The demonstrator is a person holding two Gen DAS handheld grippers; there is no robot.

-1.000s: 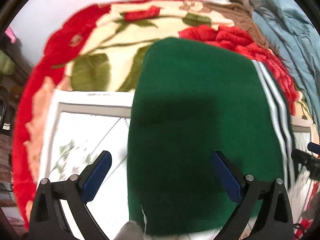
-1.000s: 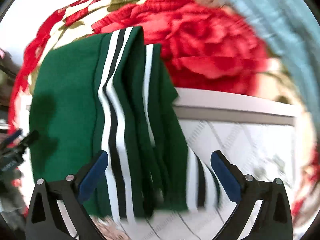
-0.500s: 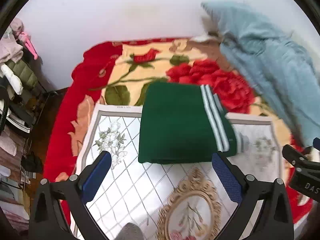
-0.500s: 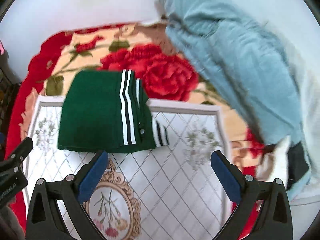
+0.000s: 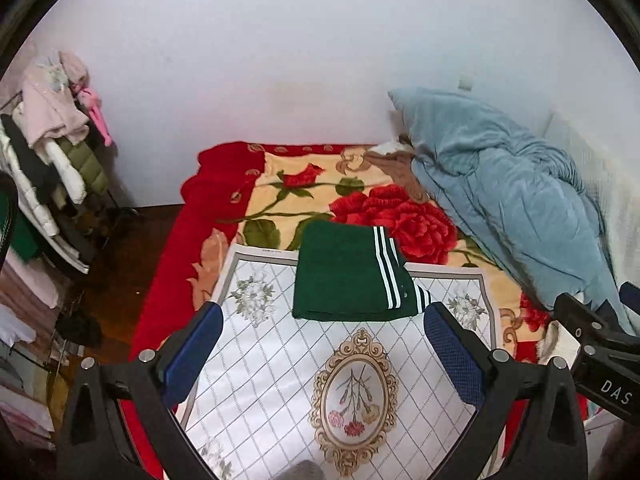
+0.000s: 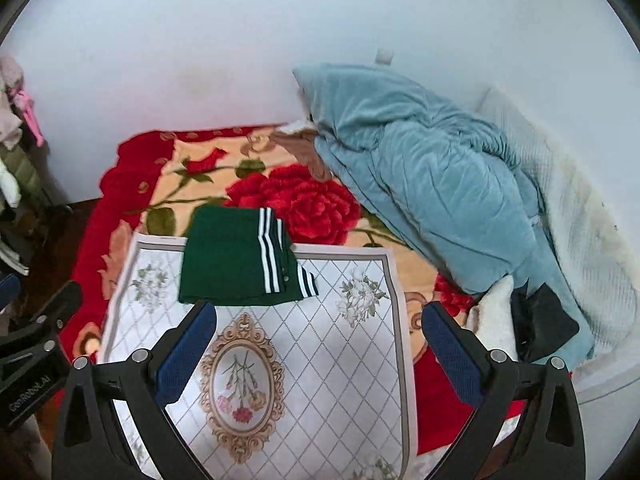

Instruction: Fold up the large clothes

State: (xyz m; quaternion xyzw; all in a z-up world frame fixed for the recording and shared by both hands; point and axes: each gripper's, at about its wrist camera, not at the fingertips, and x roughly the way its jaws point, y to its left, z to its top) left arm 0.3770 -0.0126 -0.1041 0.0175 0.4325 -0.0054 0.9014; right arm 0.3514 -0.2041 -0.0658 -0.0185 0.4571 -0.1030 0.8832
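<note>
Folded green garment (image 5: 344,276) with white stripes lying flat at 12 o'clock from both grippers, straddling the far edge of the white patterned mat (image 5: 288,364) and the rose-print blanket (image 5: 280,184) on the bed. Striped, thicker layers bunched along its 3 o'clock side; plain green panel toward 9 o'clock.

Left gripper (image 5: 320,352) and right gripper (image 6: 318,350) both held well back and above, jaws spread wide and empty, nothing between the blue pads (image 5: 192,354).

Looks like soft, light knit: limp, no stiffness, likely to sag and unfold if lifted by a single layer. Surface probably grippy rather than slick; not fragile. Best taken by pinching through all layers at the two near corners, at 5 and 7 o'clock of the bundle, or slid under the near folded edge. Striped side probably bulkier, needing a deeper bite. Fold appears largely complete.

Blue quilt (image 6: 432,184) heaped at 2 o'clock, well apart.
</note>
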